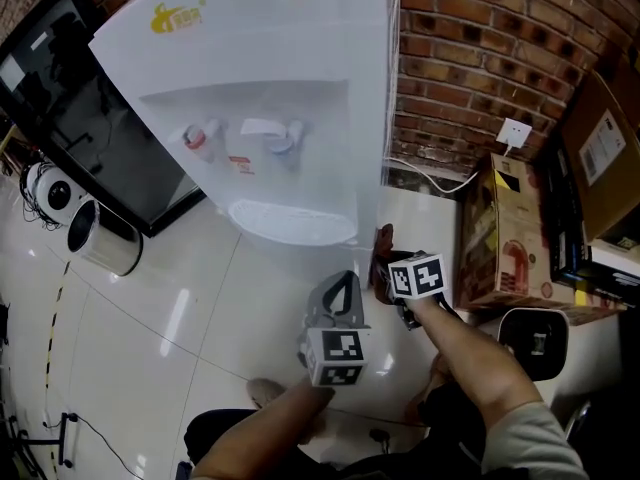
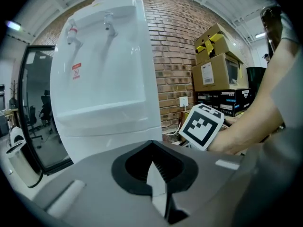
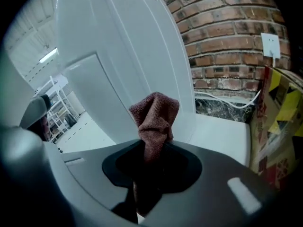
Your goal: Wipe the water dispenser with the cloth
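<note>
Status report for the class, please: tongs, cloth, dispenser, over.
Right tongs shut on cloth. Left tongs shut, empty. Cloth beside water dispenser, contact unclear. Cardboard box nearby, not blocking.

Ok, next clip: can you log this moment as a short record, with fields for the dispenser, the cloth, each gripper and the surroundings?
water dispenser: white, upright on the floor, beside a brick wall
cloth: reddish-brown, bunched, sticking out past the jaws
right gripper: shut on the cloth, low by the dispenser's side
left gripper: jaws together, nothing in them
contact: cannot tell whether the cloth touches the dispenser
surroundings: cardboard boxes to the right
</note>
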`<move>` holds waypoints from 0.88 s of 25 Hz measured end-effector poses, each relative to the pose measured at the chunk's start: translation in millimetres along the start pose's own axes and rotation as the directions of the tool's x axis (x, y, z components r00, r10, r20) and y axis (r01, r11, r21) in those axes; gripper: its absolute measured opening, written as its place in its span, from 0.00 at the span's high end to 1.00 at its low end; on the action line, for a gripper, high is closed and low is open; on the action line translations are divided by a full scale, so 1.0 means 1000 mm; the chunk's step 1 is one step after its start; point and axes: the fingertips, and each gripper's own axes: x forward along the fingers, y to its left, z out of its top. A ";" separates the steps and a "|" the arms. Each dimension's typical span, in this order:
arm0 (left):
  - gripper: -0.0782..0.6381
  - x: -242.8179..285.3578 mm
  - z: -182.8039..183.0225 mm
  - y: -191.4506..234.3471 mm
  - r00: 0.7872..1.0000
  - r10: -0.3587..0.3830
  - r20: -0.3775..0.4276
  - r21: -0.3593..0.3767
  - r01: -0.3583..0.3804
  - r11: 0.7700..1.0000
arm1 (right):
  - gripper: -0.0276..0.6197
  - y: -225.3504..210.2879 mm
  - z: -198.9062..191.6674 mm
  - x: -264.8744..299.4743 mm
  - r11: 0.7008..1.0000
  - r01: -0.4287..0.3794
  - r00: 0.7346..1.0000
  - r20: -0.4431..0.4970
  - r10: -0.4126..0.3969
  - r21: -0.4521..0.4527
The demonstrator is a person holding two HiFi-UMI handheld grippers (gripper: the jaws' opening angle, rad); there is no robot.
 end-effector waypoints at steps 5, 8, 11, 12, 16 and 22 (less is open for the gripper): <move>0.89 0.003 -0.002 -0.008 1.000 -0.025 -0.004 0.009 0.025 1.000 | 0.80 -0.016 -0.024 0.030 0.999 -0.004 0.998 -0.064 0.007 0.051; 0.89 0.007 -0.005 -0.010 0.999 -0.034 -0.017 0.005 0.034 0.999 | 0.81 -0.021 -0.051 0.047 0.997 -0.009 0.992 -0.124 0.018 0.073; 0.89 0.010 -0.008 -0.011 0.999 -0.045 -0.023 0.013 0.045 0.999 | 0.81 -0.025 -0.075 0.065 0.998 0.001 0.982 -0.190 0.012 0.067; 0.89 0.011 -0.010 -0.011 0.999 -0.046 -0.028 0.013 0.047 0.999 | 0.81 -0.027 -0.078 0.070 0.998 0.007 0.979 -0.201 0.006 0.064; 0.89 0.013 -0.013 -0.013 0.998 -0.049 -0.043 0.004 0.049 0.999 | 0.81 -0.039 -0.092 0.086 0.996 0.012 0.974 -0.228 0.009 0.089; 0.89 0.015 -0.004 -0.023 0.997 -0.066 -0.030 0.009 0.067 0.998 | 0.80 -0.045 -0.093 0.090 0.996 0.001 0.969 -0.245 0.020 0.085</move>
